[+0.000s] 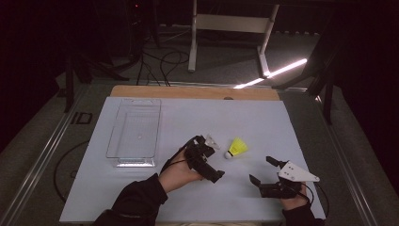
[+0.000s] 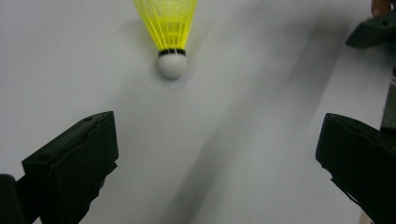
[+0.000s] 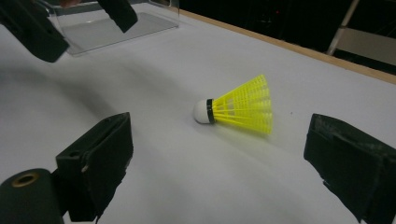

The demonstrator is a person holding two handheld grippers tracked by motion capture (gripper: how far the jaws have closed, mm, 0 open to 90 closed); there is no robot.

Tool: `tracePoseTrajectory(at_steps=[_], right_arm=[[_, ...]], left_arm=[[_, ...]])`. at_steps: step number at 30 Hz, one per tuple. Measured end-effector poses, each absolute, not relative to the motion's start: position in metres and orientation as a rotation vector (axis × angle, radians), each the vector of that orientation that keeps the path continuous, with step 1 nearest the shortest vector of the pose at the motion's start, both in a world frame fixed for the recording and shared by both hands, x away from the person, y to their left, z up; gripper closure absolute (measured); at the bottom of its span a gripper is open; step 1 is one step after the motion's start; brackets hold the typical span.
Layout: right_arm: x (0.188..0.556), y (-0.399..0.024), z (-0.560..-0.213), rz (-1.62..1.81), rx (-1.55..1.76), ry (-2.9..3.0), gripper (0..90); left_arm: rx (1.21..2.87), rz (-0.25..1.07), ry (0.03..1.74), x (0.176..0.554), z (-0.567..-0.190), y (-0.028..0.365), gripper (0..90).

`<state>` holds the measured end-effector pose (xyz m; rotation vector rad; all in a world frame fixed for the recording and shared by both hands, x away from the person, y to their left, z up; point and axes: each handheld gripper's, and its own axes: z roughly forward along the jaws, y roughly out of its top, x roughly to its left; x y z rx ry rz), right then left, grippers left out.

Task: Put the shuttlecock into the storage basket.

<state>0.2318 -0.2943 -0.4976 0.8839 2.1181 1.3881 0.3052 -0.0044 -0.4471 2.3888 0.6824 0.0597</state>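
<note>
1. Yellow plastic skirt, white cork nose: the shuttlecock [image 1: 236,148] lies on its side on the white worktop [image 1: 263,122], between my 2 tools and well right of the clear tray [image 1: 134,133].
2. I have the left hand-held gripper [image 1: 207,162] just beside it, jaws wide apart and empty; in its own view the cork [image 2: 172,65] sits ahead of the gap.
3. My right hand-held gripper [image 1: 263,170] waits nearer me, jaws also spread, holding nothing.
4. I judge this the approach step, before any grasp.
5. Next I would advance 1 gripper until the cork sits between the jaws, then close gently, since the skirt looks easily crushed.
</note>
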Motion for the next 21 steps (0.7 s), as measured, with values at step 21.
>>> tracePoseTrajectory(at_steps=[21], right_arm=[[0.232, -0.298, -0.496, 1.402, 0.891, 2.093, 8.3]], left_arm=[[2.293, 0.165, 0.726, 0.326, -0.467, -0.035, 0.0]])
